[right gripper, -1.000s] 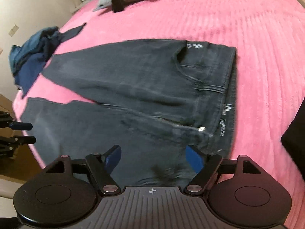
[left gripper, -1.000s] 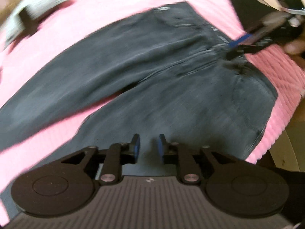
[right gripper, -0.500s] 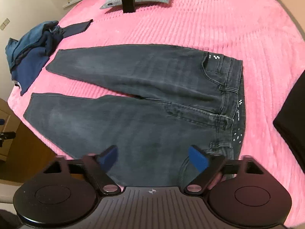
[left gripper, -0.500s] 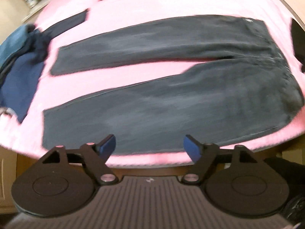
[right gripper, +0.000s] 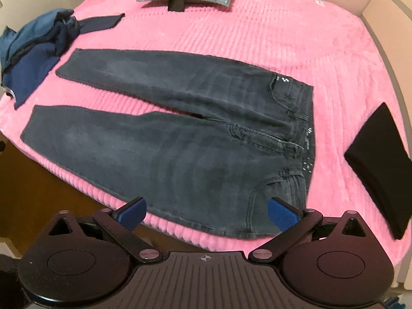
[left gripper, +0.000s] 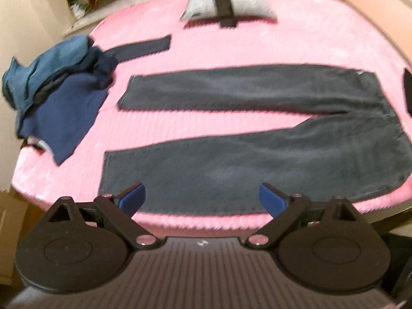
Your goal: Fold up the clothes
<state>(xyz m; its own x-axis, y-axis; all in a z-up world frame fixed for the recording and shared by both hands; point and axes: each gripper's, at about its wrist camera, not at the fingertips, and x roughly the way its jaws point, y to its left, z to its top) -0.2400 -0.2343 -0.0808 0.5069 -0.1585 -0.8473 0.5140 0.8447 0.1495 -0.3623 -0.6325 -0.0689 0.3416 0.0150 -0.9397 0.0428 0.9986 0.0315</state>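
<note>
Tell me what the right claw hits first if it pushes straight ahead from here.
Most likely the dark jeans spread flat on the pink bedspread, around the hip. The right claw is open and empty; depth is unclear.

No words, brand names or numbers can be read in either view. The dark jeans (right gripper: 180,139) carry small white marks in a checker-like pattern: one cluster by the far back pocket near the waistband, others along the waistband itself, all too small and blurred to make out as letters. In the left wrist view only a faint pale speck shows at that corner of the jeans (left gripper: 257,134). A small white round emblem sits at the middle of each gripper's ribbed body, a crosshair-like sign on the right gripper (right gripper: 206,212) and a similar blurred one on the left gripper (left gripper: 200,200); neither bears lettering.
</note>
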